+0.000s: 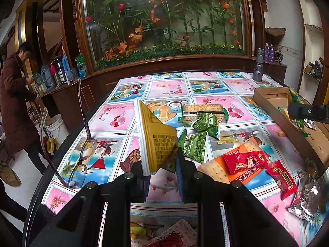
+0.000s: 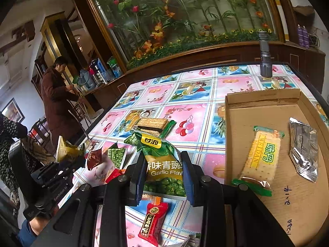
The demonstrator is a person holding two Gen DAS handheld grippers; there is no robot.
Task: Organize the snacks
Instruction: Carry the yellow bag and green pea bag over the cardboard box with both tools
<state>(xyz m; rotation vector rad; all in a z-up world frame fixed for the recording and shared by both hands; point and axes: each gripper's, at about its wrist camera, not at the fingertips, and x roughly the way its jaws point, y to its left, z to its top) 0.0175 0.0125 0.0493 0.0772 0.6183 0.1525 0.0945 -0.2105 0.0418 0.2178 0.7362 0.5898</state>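
Observation:
My left gripper [image 1: 161, 162] is shut on a yellow snack packet [image 1: 156, 140] and holds it upright above the tablecloth. My right gripper [image 2: 163, 164] is shut on a green garlic pea packet [image 2: 162, 160], just left of the cardboard box [image 2: 267, 100]. A pale cracker pack [image 2: 261, 156] and a silver packet [image 2: 304, 150] lie inside the box. Loose on the table are two small green pea packets [image 1: 195, 144], a biscuit pack [image 1: 203, 111], two red candies [image 1: 244, 161], an orange cracker pack [image 1: 226, 175] and a crumpled silver wrapper [image 1: 306, 197].
Folded glasses [image 1: 82, 158] lie near the table's left edge. A grey flashlight [image 2: 265, 57] stands at the far right corner. A person in a brown coat [image 2: 57, 103] stands beyond the table on the left, by a cluttered counter. A red candy [image 2: 153, 220] lies under my right gripper.

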